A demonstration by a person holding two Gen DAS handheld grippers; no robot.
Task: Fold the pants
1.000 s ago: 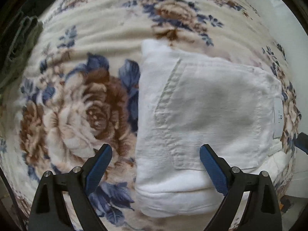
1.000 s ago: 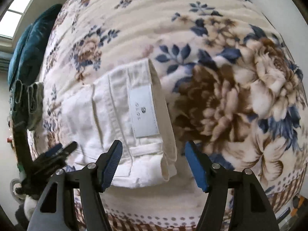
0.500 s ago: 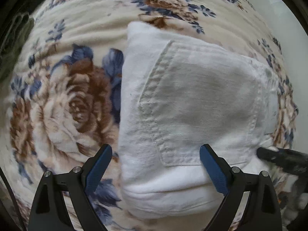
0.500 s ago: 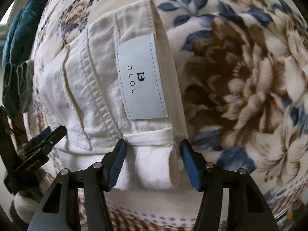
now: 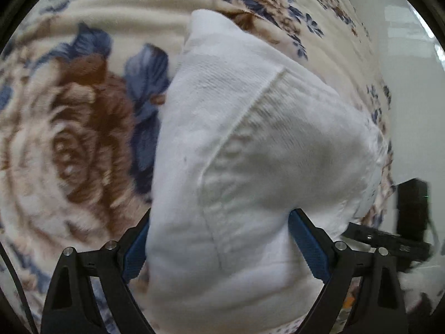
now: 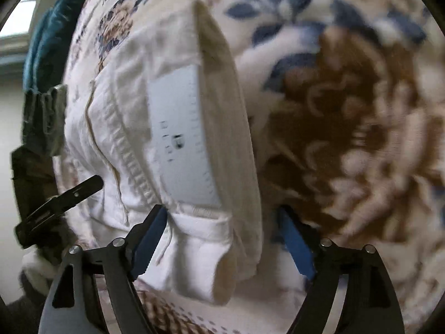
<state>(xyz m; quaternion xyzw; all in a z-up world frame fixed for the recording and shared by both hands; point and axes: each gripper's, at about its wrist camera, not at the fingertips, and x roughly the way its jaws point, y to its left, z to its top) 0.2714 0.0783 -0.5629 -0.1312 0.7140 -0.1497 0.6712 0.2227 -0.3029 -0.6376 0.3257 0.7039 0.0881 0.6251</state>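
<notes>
The folded white pants lie on a bed under a floral blanket, cream with brown roses and blue leaves. In the left wrist view the left tongs straddle the near end of the bundle: the blue pads stand wide apart with the thick fold bulging up between them, and the cloth seems to brush both pads, though the blur hides whether they press in; they look open rather than clamped. A pocket seam runs slantwise across the top layer. At the right edge of that view the black frame of the other tool shows close to the far corner of the pants. In the right wrist view the right tongs sit over the waistband end, where a pale label with small dark marks faces up and a belt loop lies just ahead of the pads. Their jaws have just been opening wider; the waistband corner lies between them, close by the left pad and clear of the right one, so nothing is gripped. A teal cushion and a grey-green garment lie beyond the pants at the left of this view, and the left tool's black tip reaches in against the pants' left side.
</notes>
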